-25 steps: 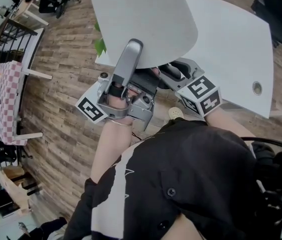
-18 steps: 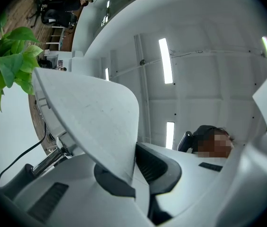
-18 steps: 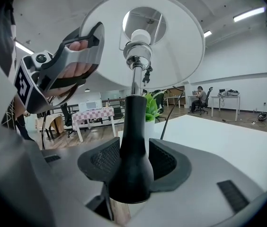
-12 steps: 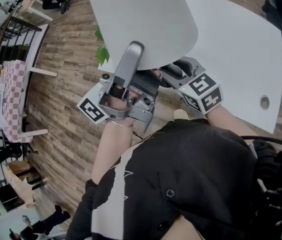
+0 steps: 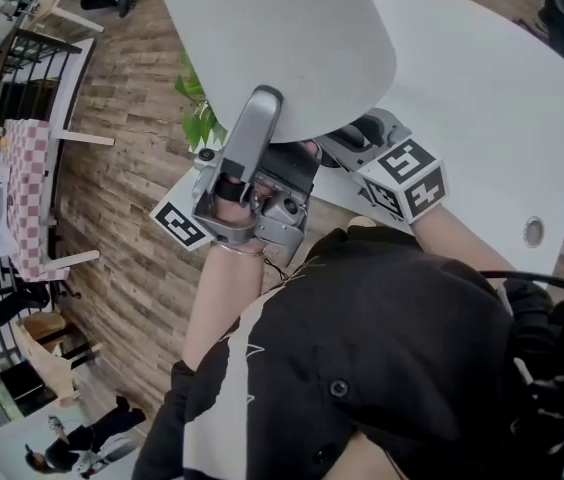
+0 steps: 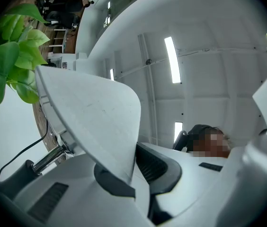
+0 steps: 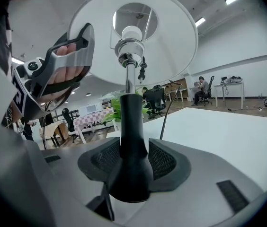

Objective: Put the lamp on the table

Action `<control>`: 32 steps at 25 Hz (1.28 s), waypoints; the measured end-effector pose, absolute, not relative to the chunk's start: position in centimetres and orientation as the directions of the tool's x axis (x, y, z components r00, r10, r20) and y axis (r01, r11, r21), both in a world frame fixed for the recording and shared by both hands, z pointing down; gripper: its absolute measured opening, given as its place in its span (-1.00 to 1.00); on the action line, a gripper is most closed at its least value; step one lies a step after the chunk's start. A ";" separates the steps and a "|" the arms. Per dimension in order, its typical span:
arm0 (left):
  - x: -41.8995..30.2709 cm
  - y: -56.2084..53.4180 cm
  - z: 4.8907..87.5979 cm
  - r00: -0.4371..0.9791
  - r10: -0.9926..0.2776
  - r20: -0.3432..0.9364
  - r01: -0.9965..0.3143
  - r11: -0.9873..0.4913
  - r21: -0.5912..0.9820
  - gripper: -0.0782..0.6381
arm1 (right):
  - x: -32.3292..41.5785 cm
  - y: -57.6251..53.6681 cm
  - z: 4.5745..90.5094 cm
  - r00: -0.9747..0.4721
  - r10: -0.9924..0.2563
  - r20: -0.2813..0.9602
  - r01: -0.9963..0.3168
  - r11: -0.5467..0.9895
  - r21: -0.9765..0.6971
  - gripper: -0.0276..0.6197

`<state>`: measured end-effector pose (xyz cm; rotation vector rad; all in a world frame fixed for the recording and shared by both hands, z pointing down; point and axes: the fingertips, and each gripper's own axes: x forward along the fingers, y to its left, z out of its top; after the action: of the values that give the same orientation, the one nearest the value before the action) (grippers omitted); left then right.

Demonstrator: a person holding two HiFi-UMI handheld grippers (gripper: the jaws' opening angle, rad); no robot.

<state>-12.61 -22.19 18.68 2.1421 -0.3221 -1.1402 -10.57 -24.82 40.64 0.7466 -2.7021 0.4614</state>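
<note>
White shade (image 5: 282,48) being likely flimsy, we are pinching its rim with the left gripper (image 6: 133,168) and clamping the rigid stem (image 7: 132,122) with the right gripper (image 7: 133,161).

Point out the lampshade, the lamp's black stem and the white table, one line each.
lampshade (image 5: 282,48): head view, middle of its outer white surface.
black stem (image 7: 132,126): right gripper view, its lower part above the flare.
white table (image 5: 472,108): head view, bare top right of the shade.

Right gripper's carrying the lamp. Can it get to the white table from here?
Probably yes. The right gripper is shut on the black stem of the lamp, and the table lies open just ahead; only the cord hangs between.
</note>
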 end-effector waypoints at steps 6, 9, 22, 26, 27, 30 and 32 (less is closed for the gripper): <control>-12.8 -24.2 19.7 0.597 -0.520 -0.611 0.070 -0.725 0.686 -0.74 | -11.4 -26.5 41.7 -0.831 -0.412 0.373 -0.513 0.827 -0.231 -0.30; -12.9 -24.7 19.8 0.592 -0.536 -0.602 0.059 -0.716 0.696 -0.74 | -11.5 -26.7 41.7 -0.833 -0.405 0.377 -0.505 0.834 -0.221 -0.30; -13.1 -25.2 21.0 0.589 -0.573 -0.570 0.034 -0.686 0.726 -0.74 | -11.9 -26.6 43.0 -0.841 -0.383 0.381 -0.497 0.825 -0.268 -0.29; -13.2 -25.1 21.2 0.585 -0.573 -0.574 0.032 -0.691 0.722 -0.74 | -11.9 -26.3 43.1 -0.837 -0.393 0.381 -0.507 0.820 -0.267 -0.29; -13.2 -25.0 21.1 0.586 -0.572 -0.574 0.027 -0.694 0.719 -0.74 | -11.9 -26.3 43.1 -0.835 -0.396 0.381 -0.509 0.819 -0.265 -0.29; -13.2 -25.0 21.2 0.594 -0.567 -0.571 0.008 -0.705 0.709 -0.74 | -12.1 -26.3 43.2 -0.831 -0.399 0.389 -0.518 0.810 -0.275 -0.29; -13.4 -25.0 21.5 0.592 -0.568 -0.572 0.002 -0.708 0.706 -0.74 | -12.2 -26.4 43.4 -0.828 -0.400 0.392 -0.523 0.804 -0.284 -0.29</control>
<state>-13.36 -24.96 21.47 2.1447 -0.4471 -1.0869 -12.16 -26.39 43.42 0.7042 -2.6775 0.5528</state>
